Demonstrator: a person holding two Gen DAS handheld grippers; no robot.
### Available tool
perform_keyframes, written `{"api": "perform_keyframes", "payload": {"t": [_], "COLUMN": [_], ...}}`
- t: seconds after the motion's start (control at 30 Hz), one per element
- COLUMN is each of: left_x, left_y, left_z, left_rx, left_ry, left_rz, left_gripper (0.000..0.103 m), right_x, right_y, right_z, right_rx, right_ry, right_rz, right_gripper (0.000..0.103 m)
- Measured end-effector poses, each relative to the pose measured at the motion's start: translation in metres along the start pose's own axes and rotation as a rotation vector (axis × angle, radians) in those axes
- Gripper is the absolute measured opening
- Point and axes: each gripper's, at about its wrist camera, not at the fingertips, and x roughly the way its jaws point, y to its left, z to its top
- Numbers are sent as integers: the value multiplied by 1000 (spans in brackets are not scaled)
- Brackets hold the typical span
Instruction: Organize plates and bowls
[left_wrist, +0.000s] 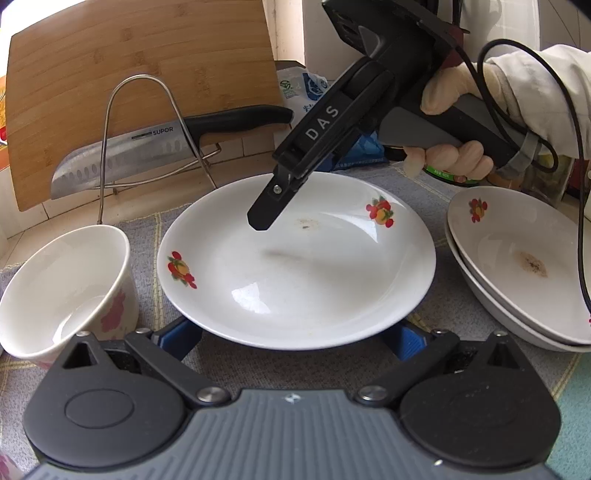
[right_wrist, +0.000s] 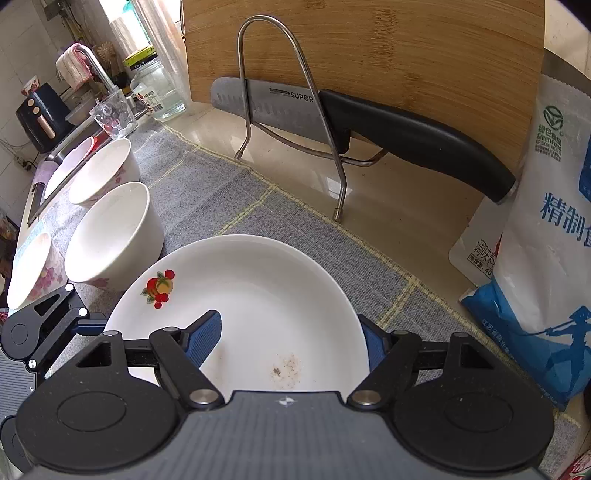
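A white plate with fruit prints (left_wrist: 295, 266) lies on a grey mat; it also shows in the right wrist view (right_wrist: 251, 314). My left gripper (left_wrist: 291, 338) is open, its blue fingers low at the plate's near edge, partly hidden under the rim. My right gripper (right_wrist: 291, 341) is open astride the plate's far rim, one finger (right_wrist: 205, 338) over the inside, the other outside; in the left wrist view it (left_wrist: 260, 218) hovers over the plate. Two stacked plates (left_wrist: 517, 266) sit to the right. A floral bowl (left_wrist: 66, 288) stands left; three bowls (right_wrist: 110, 236) show in the right wrist view.
A bamboo cutting board (left_wrist: 140, 92) and a Supor knife (left_wrist: 147, 155) lean in a wire rack (right_wrist: 295, 110) behind the plate. Salt bags (right_wrist: 546, 236) stand at the right. A sink with tap (right_wrist: 88, 62), glass and jars lie beyond the bowls.
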Motion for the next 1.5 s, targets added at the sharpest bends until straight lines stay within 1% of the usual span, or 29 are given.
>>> {"api": "perform_keyframes", "payload": {"t": [0.6, 1.0, 1.5], "left_x": [-2, -7, -28], "left_y": [0, 3, -3], "left_z": [1, 2, 6], "left_rx": [10, 23, 57], "left_ry": [15, 17, 0], "left_rz": [6, 1, -19], "left_gripper": [102, 102, 102], "right_x": [-2, -11, -38], "right_y": [1, 11, 26], "right_z": [-2, -6, -17], "right_rx": [12, 10, 20], "right_ry": [-1, -13, -60], "right_rz": [1, 3, 0], "right_gripper": [82, 82, 82]}}
